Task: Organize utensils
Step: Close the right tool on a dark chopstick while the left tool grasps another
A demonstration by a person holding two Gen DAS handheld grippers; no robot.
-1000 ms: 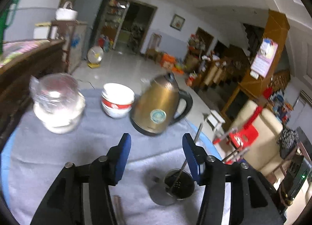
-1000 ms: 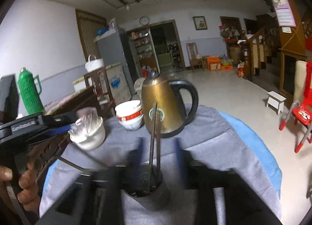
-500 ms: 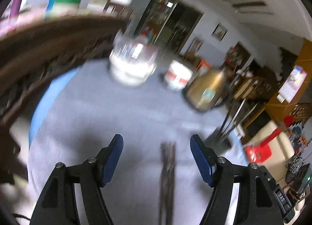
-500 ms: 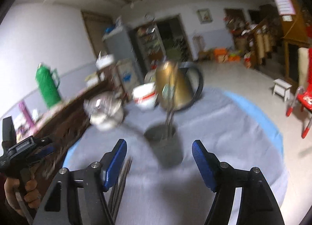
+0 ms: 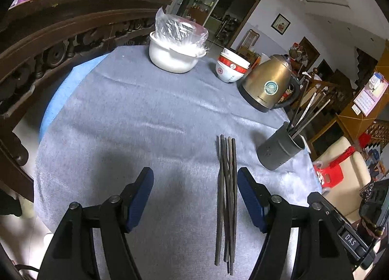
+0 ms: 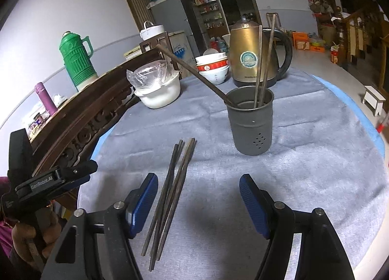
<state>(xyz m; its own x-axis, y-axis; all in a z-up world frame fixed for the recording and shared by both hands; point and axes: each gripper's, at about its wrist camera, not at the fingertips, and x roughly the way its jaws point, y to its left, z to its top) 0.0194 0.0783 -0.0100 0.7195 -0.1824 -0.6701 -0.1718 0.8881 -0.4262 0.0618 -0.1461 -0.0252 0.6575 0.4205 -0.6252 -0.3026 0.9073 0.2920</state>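
— Where are the chopsticks?

— A loose bundle (image 5: 226, 190) lies flat on the grey cloth (image 5: 136, 119), beside the dark holder (image 6: 251, 119). The holder stands upright with some sticks already inside.

— And your grippers?

— My left gripper (image 5: 195, 197) and right gripper (image 6: 198, 203) both have jaws apart, nothing between the pads.

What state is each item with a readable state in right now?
Left hand-held gripper: open, nothing between its pads.
Right hand-held gripper: open, empty.
Loose chopsticks: lying flat on the cloth, bundled.
Utensil cup: upright, three chopsticks leaning inside.
Kettle: upright, lid shut.
White bowl: covered with clear plastic.
Red-banded bowls: stacked, upright.
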